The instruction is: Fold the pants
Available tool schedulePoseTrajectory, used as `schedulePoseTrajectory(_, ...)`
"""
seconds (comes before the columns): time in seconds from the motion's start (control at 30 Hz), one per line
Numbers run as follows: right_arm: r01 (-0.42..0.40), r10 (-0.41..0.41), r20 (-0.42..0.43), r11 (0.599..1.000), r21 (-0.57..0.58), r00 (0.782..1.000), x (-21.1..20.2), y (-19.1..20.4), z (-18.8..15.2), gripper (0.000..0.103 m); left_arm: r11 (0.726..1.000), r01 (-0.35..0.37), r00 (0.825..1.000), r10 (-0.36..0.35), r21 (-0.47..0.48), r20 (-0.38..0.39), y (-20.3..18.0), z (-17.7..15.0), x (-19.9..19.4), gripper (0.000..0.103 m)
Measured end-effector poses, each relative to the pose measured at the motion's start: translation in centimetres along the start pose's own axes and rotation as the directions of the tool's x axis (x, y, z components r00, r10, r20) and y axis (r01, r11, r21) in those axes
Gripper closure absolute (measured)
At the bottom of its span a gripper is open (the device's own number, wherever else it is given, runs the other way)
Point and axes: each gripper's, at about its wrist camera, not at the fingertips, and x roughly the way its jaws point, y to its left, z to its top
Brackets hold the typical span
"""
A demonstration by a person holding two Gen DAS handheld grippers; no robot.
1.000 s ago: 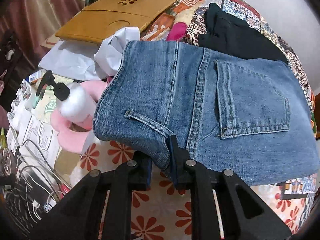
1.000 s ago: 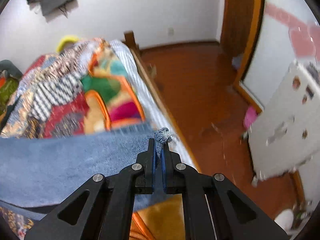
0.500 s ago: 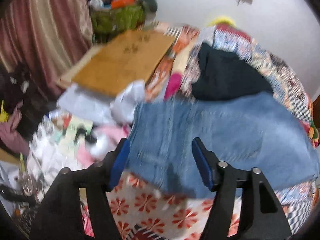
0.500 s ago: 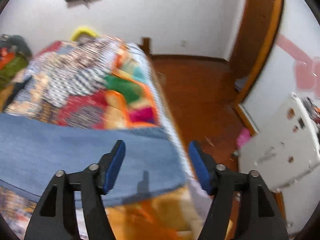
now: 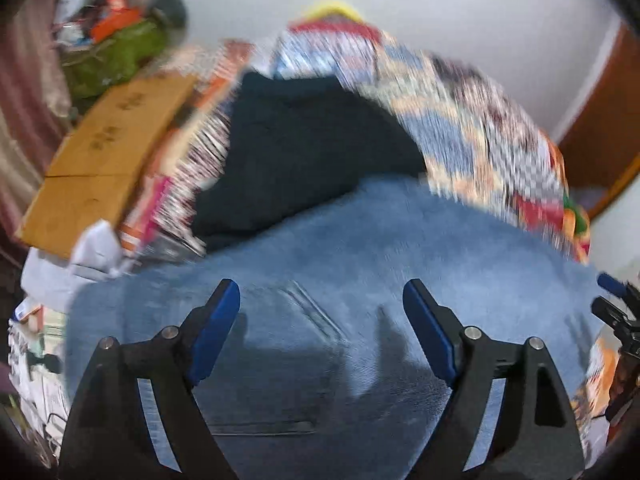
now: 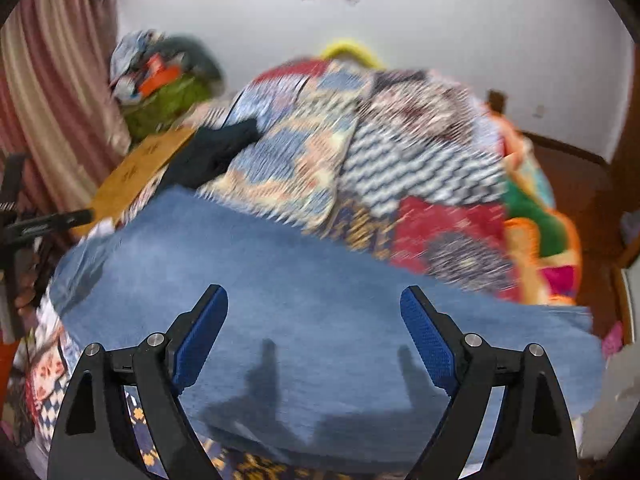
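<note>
On the bed, jeans lie released; both tools, left and right, now gape wide.

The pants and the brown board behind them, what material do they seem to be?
The pants look like denim: faded blue, matte, with a stitched pocket outline in the left wrist view. The brown board looks like wood or fibreboard, flat and stiff, though blur leaves this open.

Below my left gripper lie the jeans; beyond them a dark garment, a board to its left. Under my right gripper, jeans too, quilt behind.
</note>
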Motion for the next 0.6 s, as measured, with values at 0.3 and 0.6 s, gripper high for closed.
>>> schedulePoseTrajectory(0.3,-0.077,0.102,-0.148,0.983,0.166,0.984,2.9,-2.5,-4.8,0.013,0.997,0.067,0.997,-0.068,-0.035,-0.044,0.8,-3.7,0.7,0.010)
schedulePoseTrajectory(0.6,0.047,-0.011,-0.119,0.950,0.309,0.993,-2.0,-6.9,-8.5,0.013,0.996,-0.003,0.999,0.007,0.089,-0.041,1.2,-5.8,-1.7,0.008)
